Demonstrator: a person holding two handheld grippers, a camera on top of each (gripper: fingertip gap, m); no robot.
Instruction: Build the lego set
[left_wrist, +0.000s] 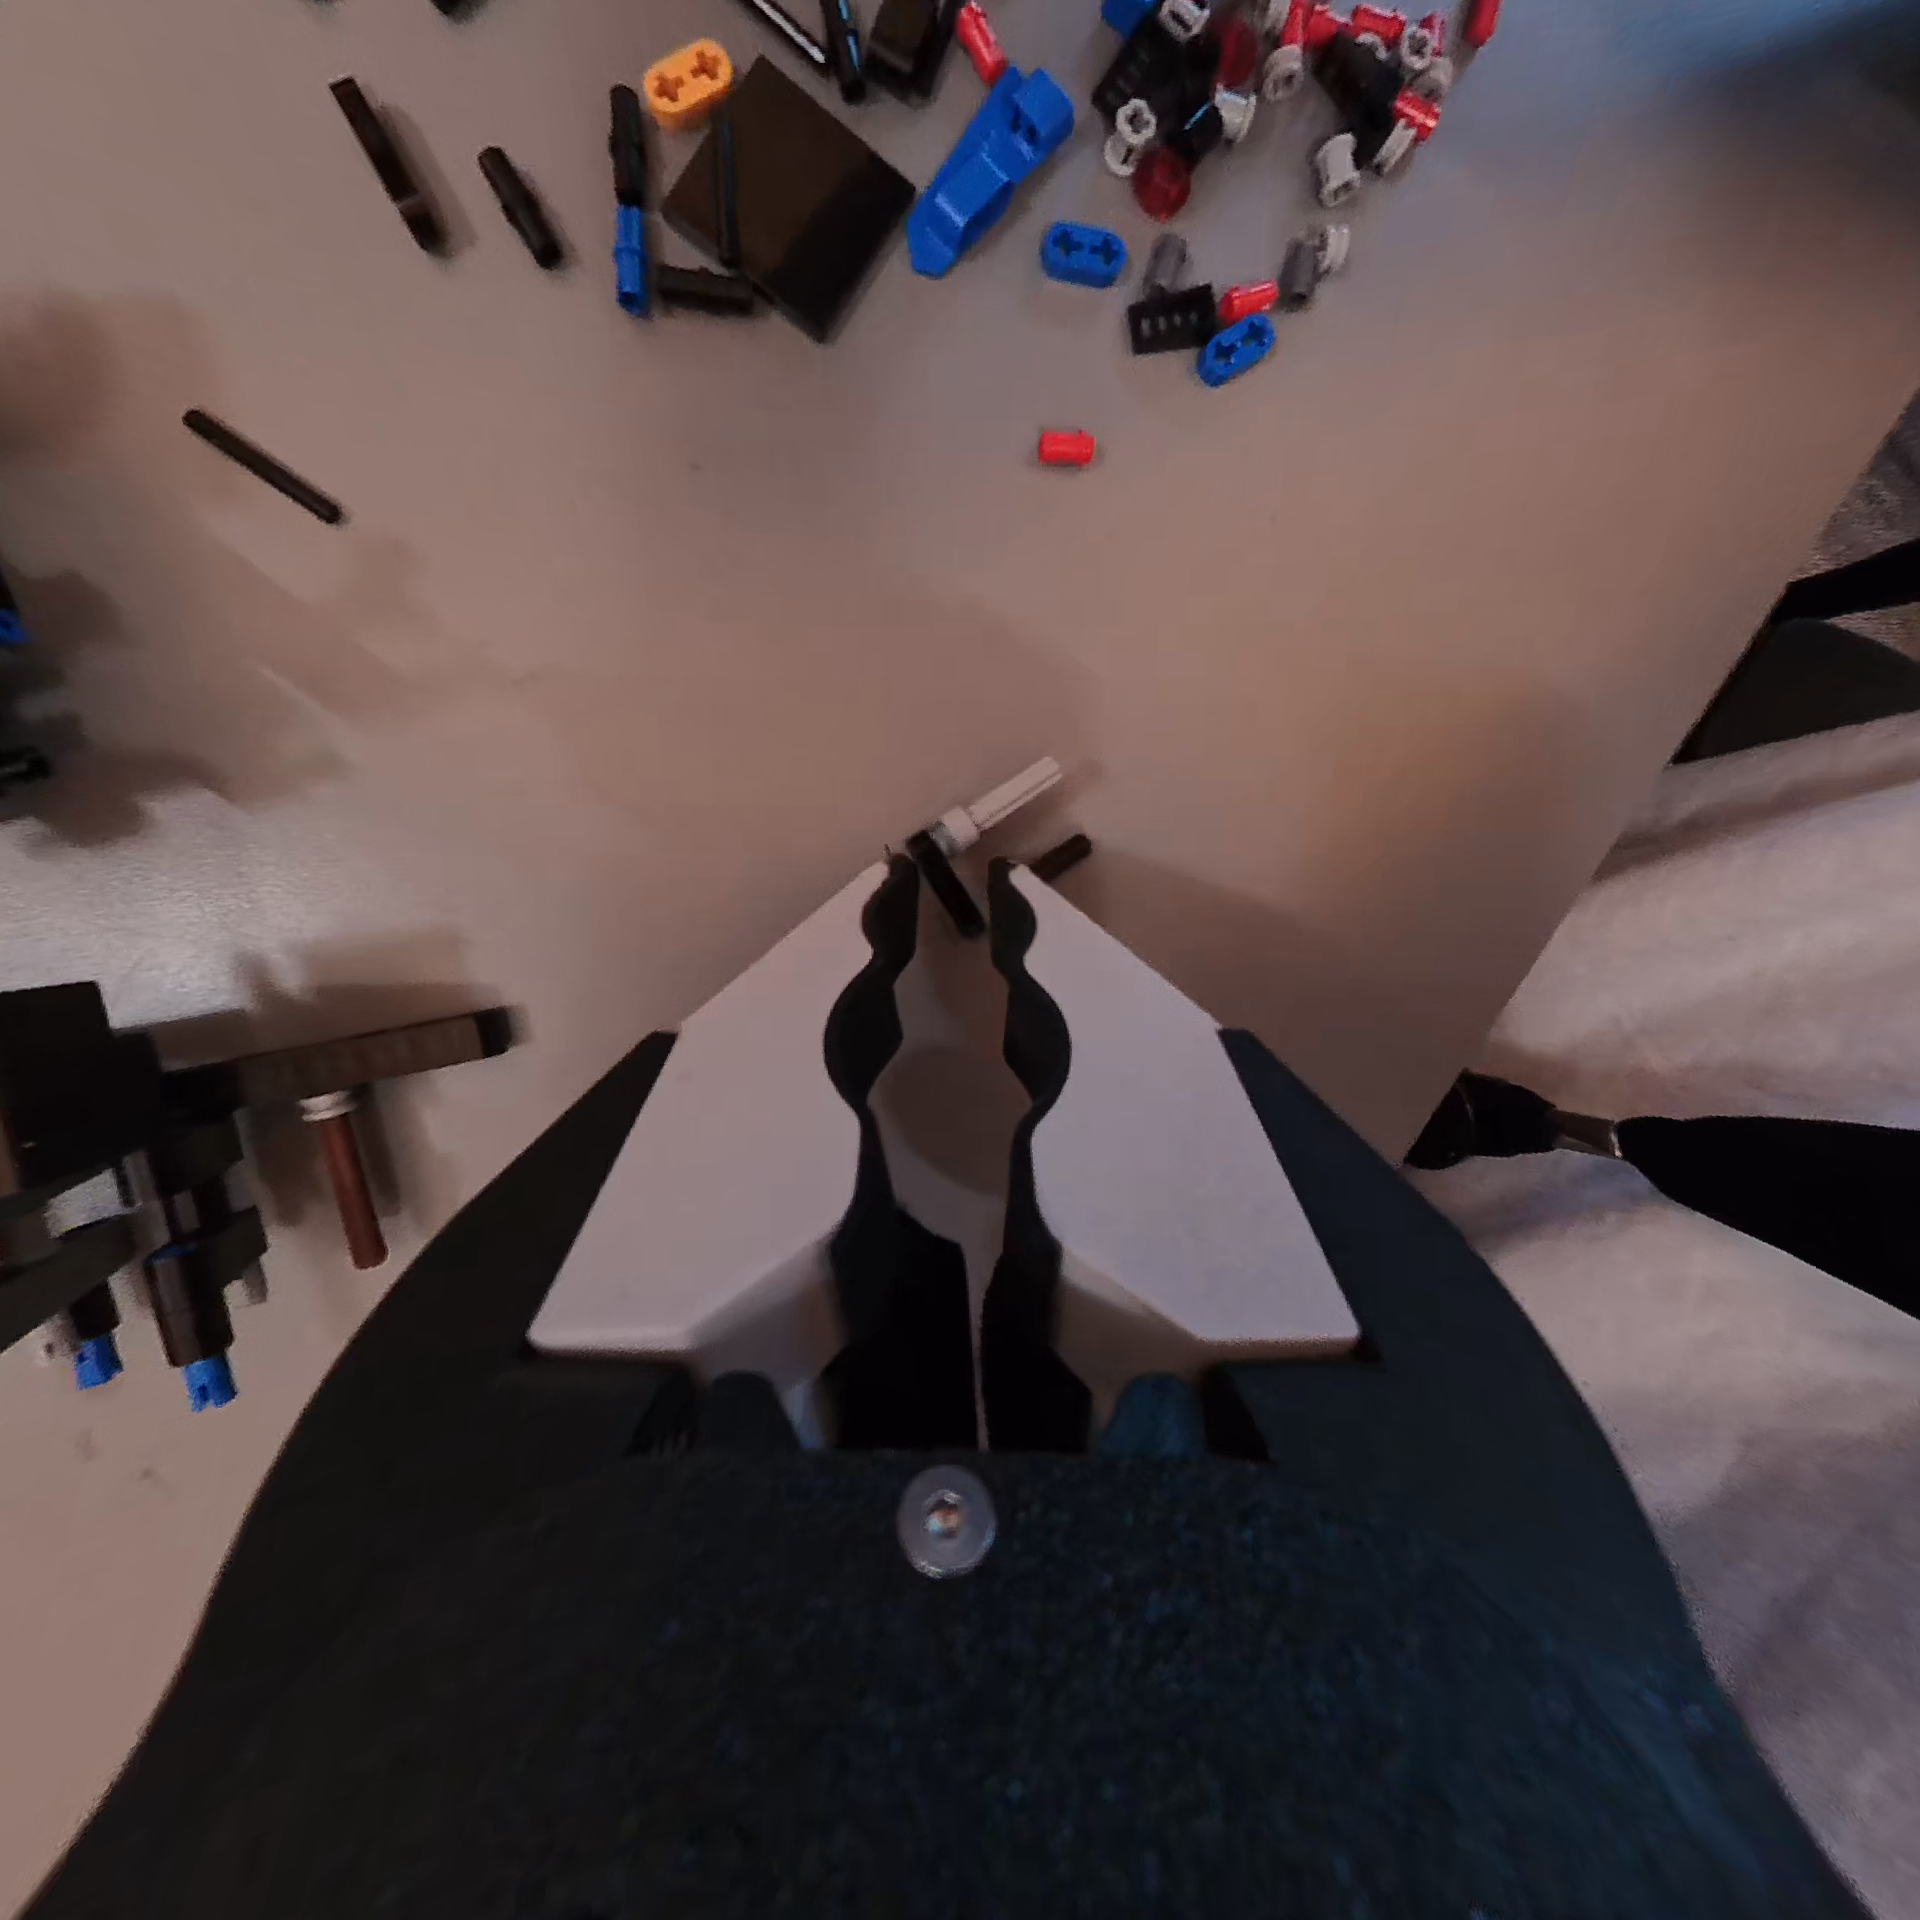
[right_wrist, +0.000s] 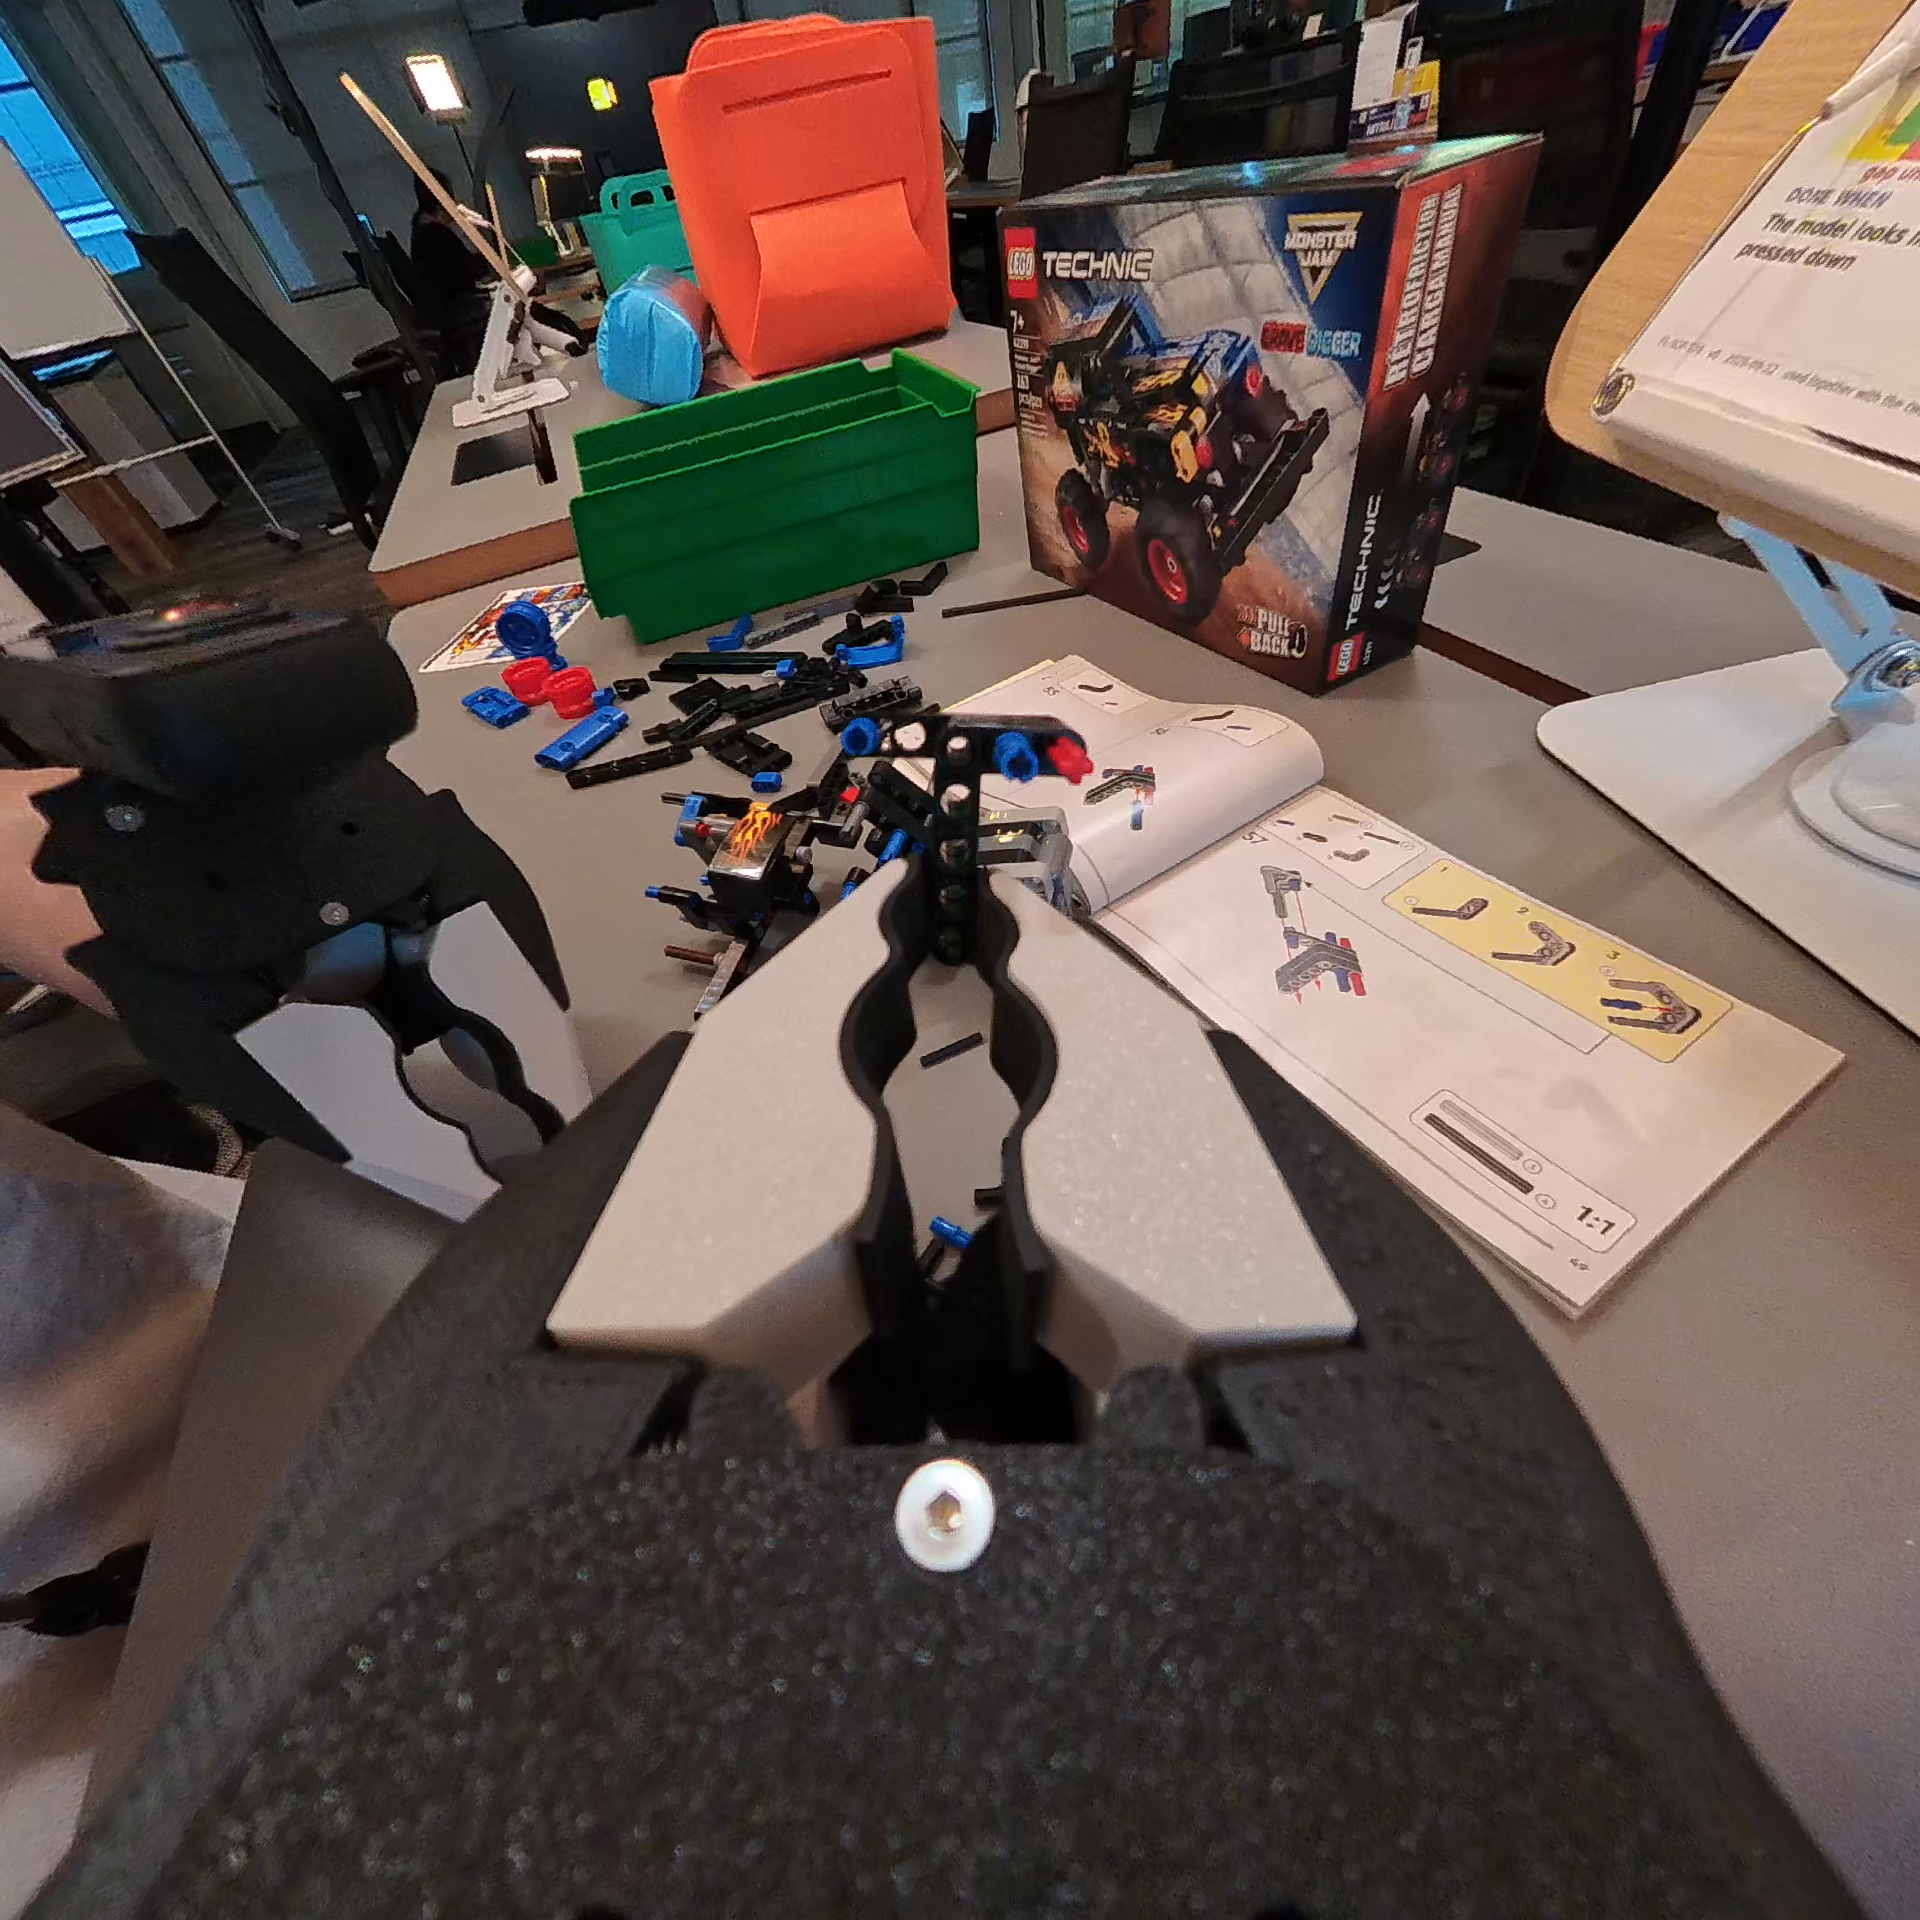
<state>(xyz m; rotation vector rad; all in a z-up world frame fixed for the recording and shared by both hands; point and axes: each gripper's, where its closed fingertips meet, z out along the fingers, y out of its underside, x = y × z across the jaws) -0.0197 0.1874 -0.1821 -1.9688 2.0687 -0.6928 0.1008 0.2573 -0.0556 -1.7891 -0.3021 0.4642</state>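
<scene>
Above the grey tabletop (right_wrist: 1558, 644), the right tool (right_wrist: 948, 914) clamps the stem of a black T-shaped beam (right_wrist: 951, 790) upright between its tips, while the left tool (left_wrist: 951, 883) pinches a small black-and-white pin (left_wrist: 971, 842).

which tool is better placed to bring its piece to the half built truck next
Probably the right tool. It holds the black T-shaped beam upright, just in front of the half built truck. The left tool pinches a small black and grey pin over bare table, with the model off at its view's edge.
</scene>
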